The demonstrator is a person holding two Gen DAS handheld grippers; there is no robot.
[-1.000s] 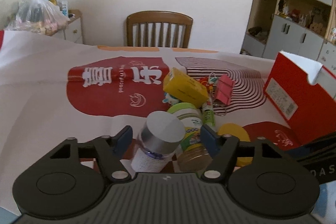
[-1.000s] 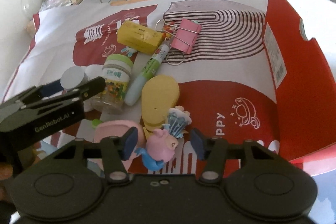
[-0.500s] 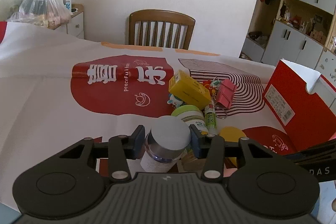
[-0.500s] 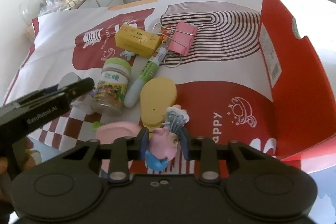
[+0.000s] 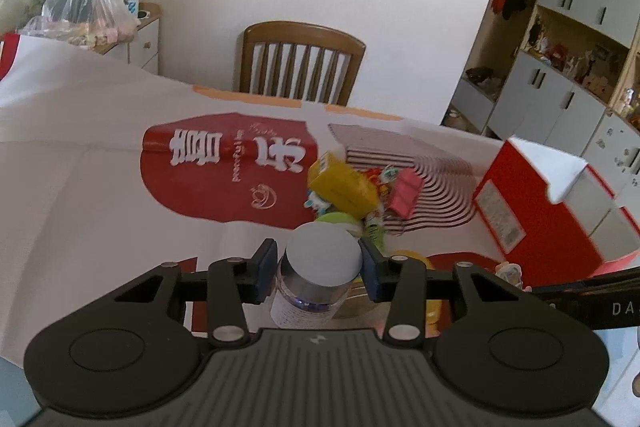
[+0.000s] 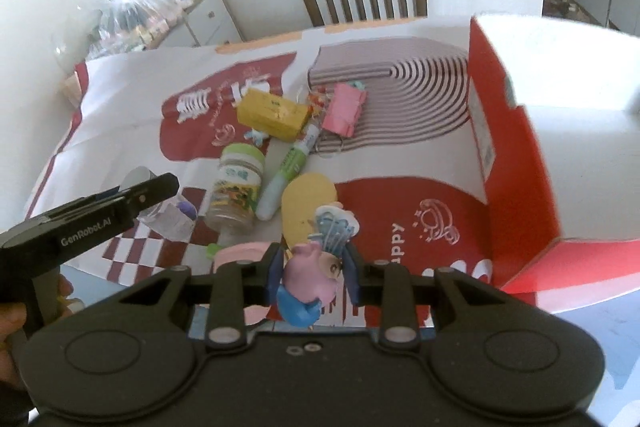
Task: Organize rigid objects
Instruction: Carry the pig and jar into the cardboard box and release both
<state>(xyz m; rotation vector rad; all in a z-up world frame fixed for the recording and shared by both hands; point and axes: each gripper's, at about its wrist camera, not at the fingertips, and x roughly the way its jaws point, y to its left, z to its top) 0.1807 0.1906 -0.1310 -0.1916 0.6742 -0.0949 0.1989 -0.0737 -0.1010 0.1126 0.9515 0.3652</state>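
Silver-lidded clear bottle clamped in left tool, pink pig figurine in right tool; each should travel level toward the red cardboard box at the worktop's right edge.

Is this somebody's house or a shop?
Most likely a home, a dining room: a wooden chair stands at a table under a printed cloth, with cupboards and shelves of knick-knacks along the wall.
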